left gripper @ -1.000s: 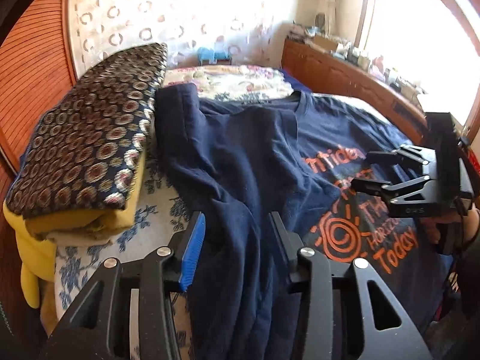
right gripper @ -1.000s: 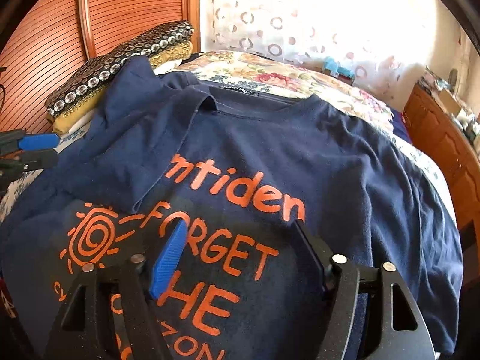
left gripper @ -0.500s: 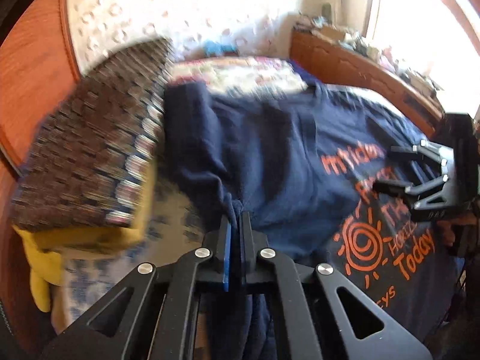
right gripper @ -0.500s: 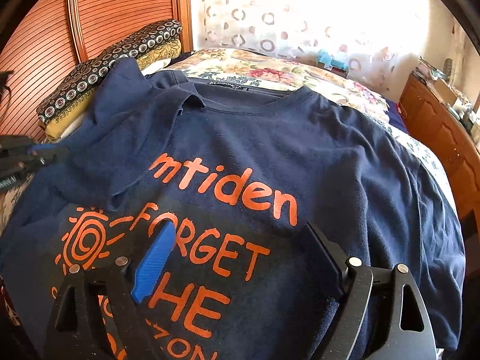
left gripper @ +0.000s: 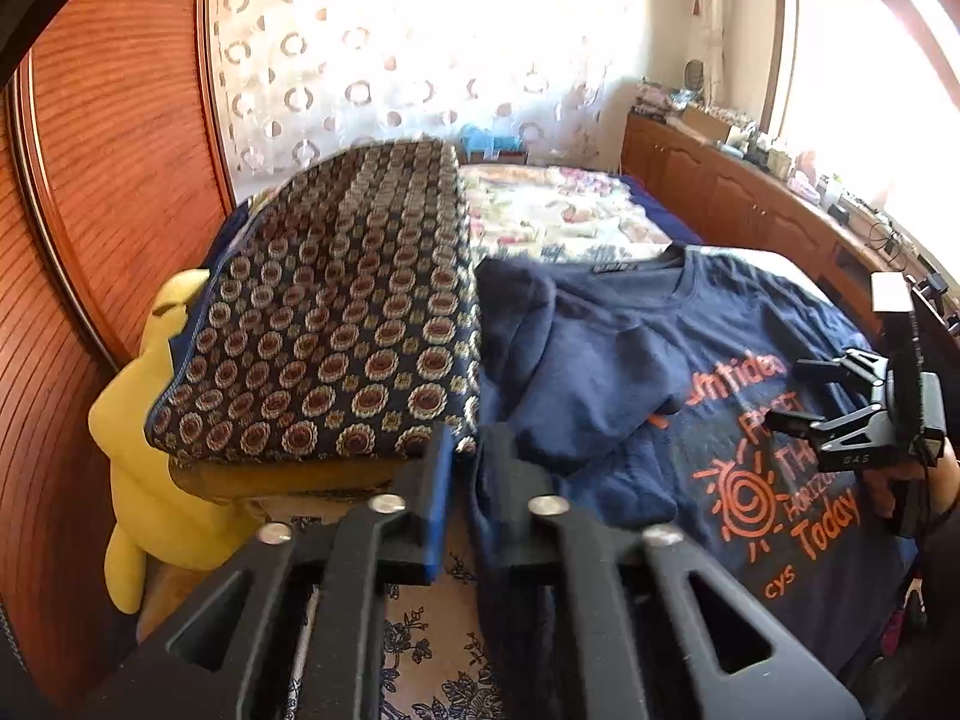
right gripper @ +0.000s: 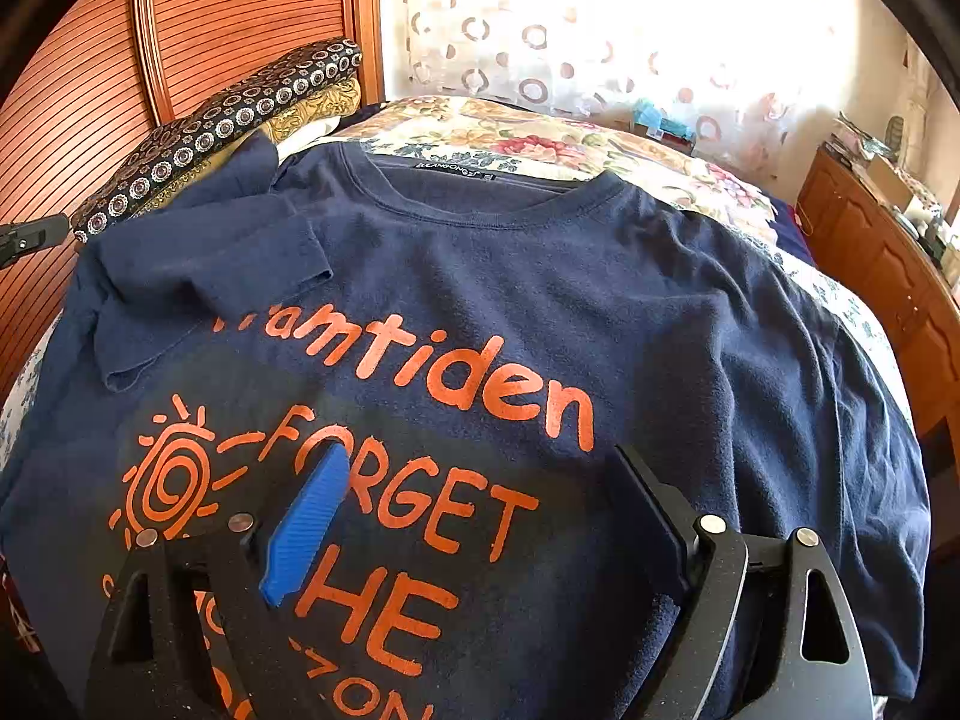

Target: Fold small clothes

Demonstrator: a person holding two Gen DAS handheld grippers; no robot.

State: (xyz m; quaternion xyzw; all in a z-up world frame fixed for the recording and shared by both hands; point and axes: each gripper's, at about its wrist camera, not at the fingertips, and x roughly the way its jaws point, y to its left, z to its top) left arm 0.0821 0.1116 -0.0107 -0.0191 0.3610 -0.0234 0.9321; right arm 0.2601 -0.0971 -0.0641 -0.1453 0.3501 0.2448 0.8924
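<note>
A navy T-shirt (right gripper: 600, 312) with orange lettering lies face up on the bed, its left sleeve (right gripper: 198, 276) folded inward over the chest. It also shows in the left wrist view (left gripper: 630, 372). My left gripper (left gripper: 465, 468) is slightly open and empty, at the shirt's left edge beside the folded blankets. My right gripper (right gripper: 480, 492) is wide open and empty, hovering over the print near the hem; it also shows in the left wrist view (left gripper: 798, 396).
A stack of folded blankets (left gripper: 336, 330) with a circle pattern lies left of the shirt, a yellow plush toy (left gripper: 150, 450) beside it. The wooden headboard (right gripper: 150, 60) stands behind. A floral bedspread (right gripper: 540, 138) and a wooden cabinet (left gripper: 750, 204) lie beyond.
My left gripper shut on the shirt's left side half a second ago, then let go and opened slightly. The left sleeve now lies folded further inward. The right gripper stayed open.
</note>
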